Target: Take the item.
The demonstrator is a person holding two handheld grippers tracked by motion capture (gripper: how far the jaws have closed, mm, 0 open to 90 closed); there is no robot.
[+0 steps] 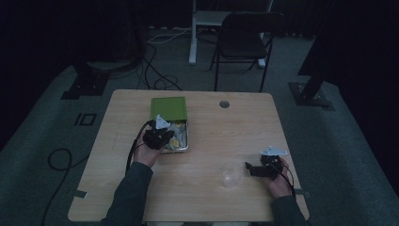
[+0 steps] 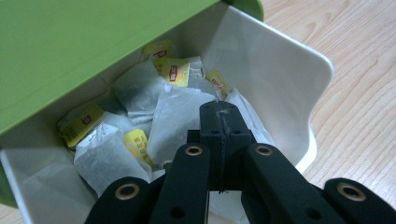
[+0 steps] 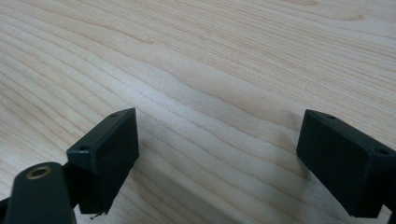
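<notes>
Two hand-held grippers work at the pale wooden table we look down on. Our left gripper has its black jaws pressed flat together, nothing visibly between them, tip just above a heap of white paper tea bags with yellow tags. These lie in a white rectangular plastic box, its green lid slid partly back; the box's long axis runs away from us, lid at the far end. Our right gripper is spread wide over bare wood, near a clear glass cup.
</notes>
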